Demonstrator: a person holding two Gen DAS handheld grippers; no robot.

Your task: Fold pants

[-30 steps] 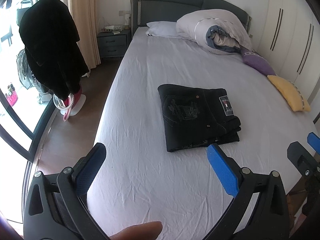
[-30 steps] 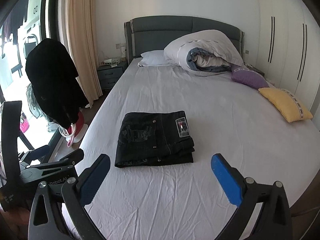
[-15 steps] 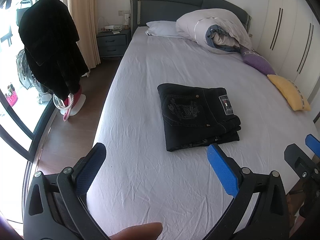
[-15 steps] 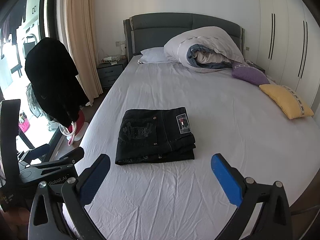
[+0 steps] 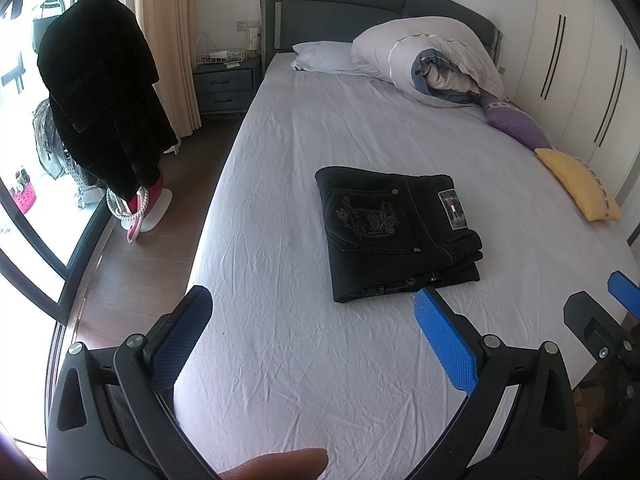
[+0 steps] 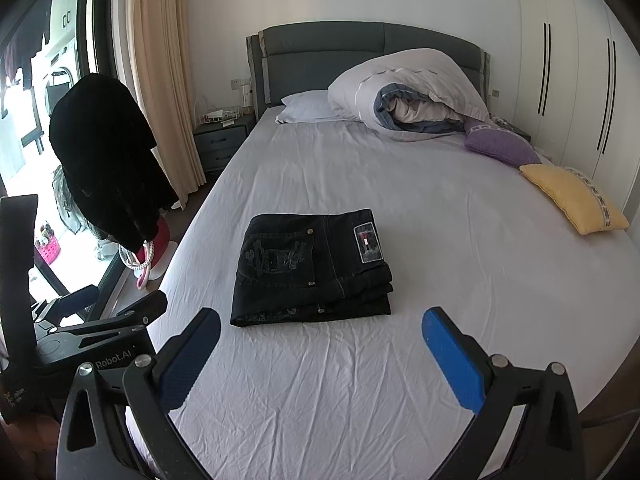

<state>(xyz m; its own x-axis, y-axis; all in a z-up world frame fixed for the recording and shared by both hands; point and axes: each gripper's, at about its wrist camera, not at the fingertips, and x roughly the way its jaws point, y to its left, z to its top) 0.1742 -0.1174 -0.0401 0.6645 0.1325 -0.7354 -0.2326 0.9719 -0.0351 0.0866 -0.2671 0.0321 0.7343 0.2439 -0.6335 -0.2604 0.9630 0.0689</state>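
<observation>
Pants (image 6: 314, 266) look fully folded mid-bed (image 6: 440, 240) toward its foot edge, both the left hand-held gripper (image 5: 312, 334) and right hand-held gripper (image 6: 322, 346) hanging wide open and empty, so probably nothing's left but backing off.

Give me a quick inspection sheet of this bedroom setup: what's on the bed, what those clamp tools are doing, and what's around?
Surface: bed with a wrinkled pale sheet.
Job's things: black pants folded into a compact stack, lying mid-bed, label patch up.
Clutter: rolled duvet, white pillow, purple cushion, yellow cushion.
Grippers: left gripper open, holding nothing, short of the pants; right gripper open, holding nothing, short of the pants.
Cables: nothing seen.
Surroundings: black coat hanging by the window, nightstand, beige curtain, white wardrobe.
</observation>
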